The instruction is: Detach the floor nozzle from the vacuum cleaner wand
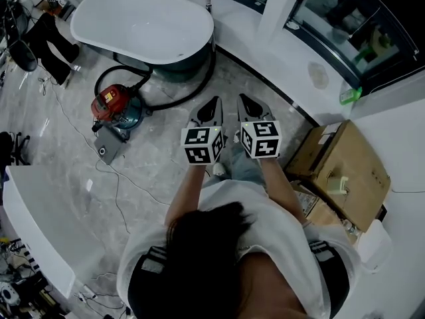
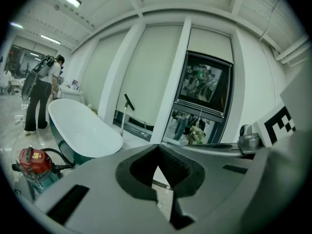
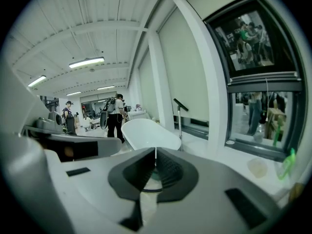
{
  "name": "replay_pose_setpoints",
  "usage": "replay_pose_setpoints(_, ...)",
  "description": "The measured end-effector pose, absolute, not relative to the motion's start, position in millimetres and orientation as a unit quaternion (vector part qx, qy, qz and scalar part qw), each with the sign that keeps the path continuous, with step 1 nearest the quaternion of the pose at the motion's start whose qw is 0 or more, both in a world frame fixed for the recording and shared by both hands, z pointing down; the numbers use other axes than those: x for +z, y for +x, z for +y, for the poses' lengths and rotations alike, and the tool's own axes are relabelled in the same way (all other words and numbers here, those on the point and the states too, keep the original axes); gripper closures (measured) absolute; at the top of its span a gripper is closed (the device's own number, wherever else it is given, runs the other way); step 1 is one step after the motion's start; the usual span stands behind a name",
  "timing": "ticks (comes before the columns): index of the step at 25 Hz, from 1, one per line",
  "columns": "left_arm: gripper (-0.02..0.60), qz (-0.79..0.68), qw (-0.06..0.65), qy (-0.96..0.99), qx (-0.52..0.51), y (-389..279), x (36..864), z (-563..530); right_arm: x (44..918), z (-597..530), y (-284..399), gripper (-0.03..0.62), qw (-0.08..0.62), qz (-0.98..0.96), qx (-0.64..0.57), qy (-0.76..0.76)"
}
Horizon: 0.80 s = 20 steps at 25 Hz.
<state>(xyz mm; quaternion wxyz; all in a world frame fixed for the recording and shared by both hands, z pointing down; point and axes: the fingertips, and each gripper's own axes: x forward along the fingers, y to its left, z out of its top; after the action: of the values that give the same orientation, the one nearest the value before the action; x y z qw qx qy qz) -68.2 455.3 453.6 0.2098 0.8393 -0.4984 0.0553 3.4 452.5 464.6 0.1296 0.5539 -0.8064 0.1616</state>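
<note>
Two grey plastic claws — left claw (image 1: 214,100), right claw (image 1: 243,98) — were each pressed together, empty. Well off to their left, on the glossy marble floor (image 1: 149,178), sat the round red vacuum cleaner (image 1: 111,105), with the flat grey floor nozzle (image 1: 106,149) beside it, its heading too small to tell.

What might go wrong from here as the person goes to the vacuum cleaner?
A thin cable lies on the floor between the person and the vacuum cleaner: a trip risk. The hose loops near the floor nozzle and may snag. The left claw and right claw are shut; they must open first.
</note>
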Motion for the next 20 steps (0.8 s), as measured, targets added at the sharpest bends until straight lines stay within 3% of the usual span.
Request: replay_pose_setpoints(20, 0.577, -0.504, 0.220, 0.833, 0.063, 0.3, 457.8, 307.6, 476.7, 308.5, 68.9, 0.579, 0.142, -0.810, 0.181, 0.540)
